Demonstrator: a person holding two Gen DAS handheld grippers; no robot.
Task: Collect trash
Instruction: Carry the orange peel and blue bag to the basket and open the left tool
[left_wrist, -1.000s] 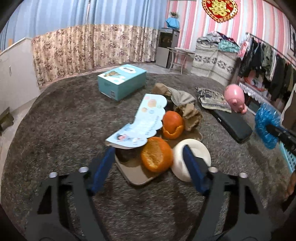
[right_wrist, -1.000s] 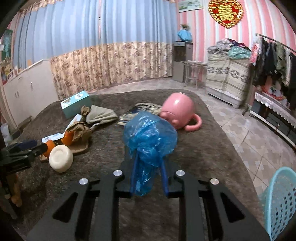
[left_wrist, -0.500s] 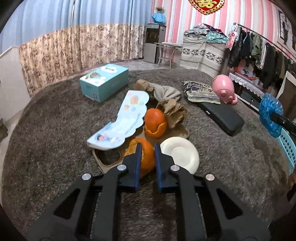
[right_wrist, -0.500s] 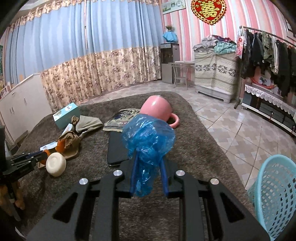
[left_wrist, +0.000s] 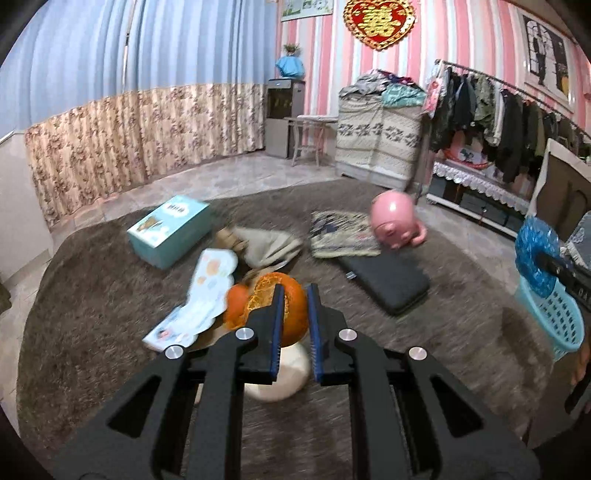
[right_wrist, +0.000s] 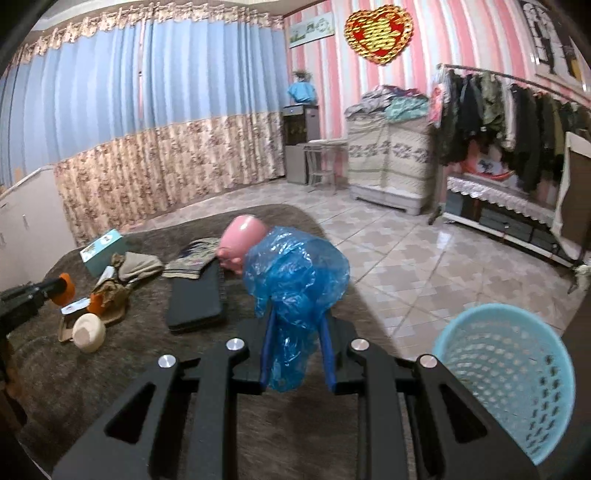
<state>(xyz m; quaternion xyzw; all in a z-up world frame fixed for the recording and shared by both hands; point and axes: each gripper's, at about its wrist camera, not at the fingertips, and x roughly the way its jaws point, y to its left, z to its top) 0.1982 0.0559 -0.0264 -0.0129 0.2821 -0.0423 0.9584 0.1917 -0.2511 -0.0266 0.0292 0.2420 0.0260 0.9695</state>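
Looking forward along the fingers from both wrists, low and close over the brown carpet (left_wrist: 92, 295) (left view facing its middle, right view its floor-side edge); pink mug (right_wrist: 242, 240) shared.

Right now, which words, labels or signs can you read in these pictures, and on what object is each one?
"囍": gold character on the red heart ornament on the wall.
Teal box: print on its top, too blurred to read.
Paper card: coloured print, too blurred to read.
Framed pictures on the wall: no text readable.
Nothing else carries legible text.
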